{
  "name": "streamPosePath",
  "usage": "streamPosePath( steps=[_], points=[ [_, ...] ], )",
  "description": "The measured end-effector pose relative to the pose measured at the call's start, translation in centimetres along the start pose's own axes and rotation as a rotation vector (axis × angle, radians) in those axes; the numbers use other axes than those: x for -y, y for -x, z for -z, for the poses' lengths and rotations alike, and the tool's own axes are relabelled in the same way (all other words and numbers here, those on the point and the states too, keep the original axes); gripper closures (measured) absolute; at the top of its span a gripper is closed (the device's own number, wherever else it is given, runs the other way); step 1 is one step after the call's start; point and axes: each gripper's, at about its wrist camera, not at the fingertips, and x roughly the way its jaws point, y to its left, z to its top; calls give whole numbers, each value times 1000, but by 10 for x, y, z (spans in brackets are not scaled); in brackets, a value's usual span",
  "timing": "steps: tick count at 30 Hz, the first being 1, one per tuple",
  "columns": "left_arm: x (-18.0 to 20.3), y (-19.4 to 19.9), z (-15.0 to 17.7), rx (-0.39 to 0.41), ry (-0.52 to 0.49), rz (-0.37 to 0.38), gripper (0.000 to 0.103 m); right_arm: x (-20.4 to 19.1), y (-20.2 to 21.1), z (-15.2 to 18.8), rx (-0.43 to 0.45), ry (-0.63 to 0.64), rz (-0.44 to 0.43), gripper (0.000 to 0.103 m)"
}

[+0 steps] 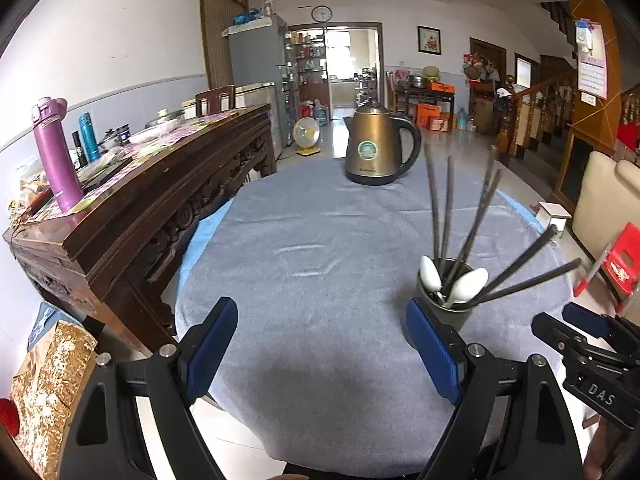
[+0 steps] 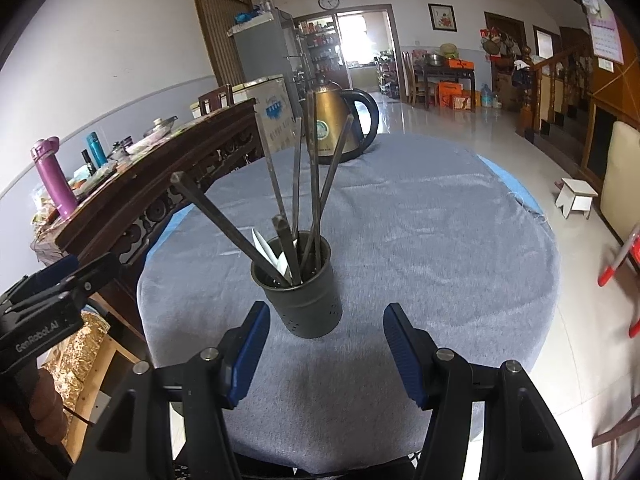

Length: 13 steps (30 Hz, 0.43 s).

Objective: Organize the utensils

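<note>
A dark metal utensil holder (image 2: 300,304) (image 1: 448,308) stands upright on the grey-blue cloth of the round table (image 2: 420,240) (image 1: 312,264). Several dark chopsticks (image 2: 294,184) (image 1: 480,208) fan out of it, and white spoons (image 1: 466,284) (image 2: 276,258) lie inside. My right gripper (image 2: 326,332) is open, its blue pads just short of the holder on either side, with nothing held. My left gripper (image 1: 322,328) is open and empty over bare cloth, the holder just beyond its right pad. The other gripper shows at each view's edge.
A bronze electric kettle (image 1: 374,148) (image 2: 340,124) stands at the table's far side. A dark carved wooden sideboard (image 1: 152,200) with a purple flask (image 1: 56,160) and clutter runs along the left. A red stool (image 1: 620,260) and a small white stool (image 2: 576,196) stand on the floor to the right.
</note>
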Motion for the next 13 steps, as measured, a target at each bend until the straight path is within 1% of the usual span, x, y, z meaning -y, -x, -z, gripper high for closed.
streamPosePath(
  steps=[5, 8, 11, 13],
  points=[
    [5, 7, -1, 12, -14, 23, 17, -1, 4, 0, 14, 10, -2, 40],
    [6, 13, -3, 37, -7, 53, 17, -2, 6, -1, 22, 18, 1, 40],
    [7, 16, -4, 62, -9, 60, 16, 1, 7, -2, 24, 13, 5, 40],
    [7, 12, -4, 53, -7, 74, 14, 4, 7, -3, 29, 7, 13, 40]
  ],
)
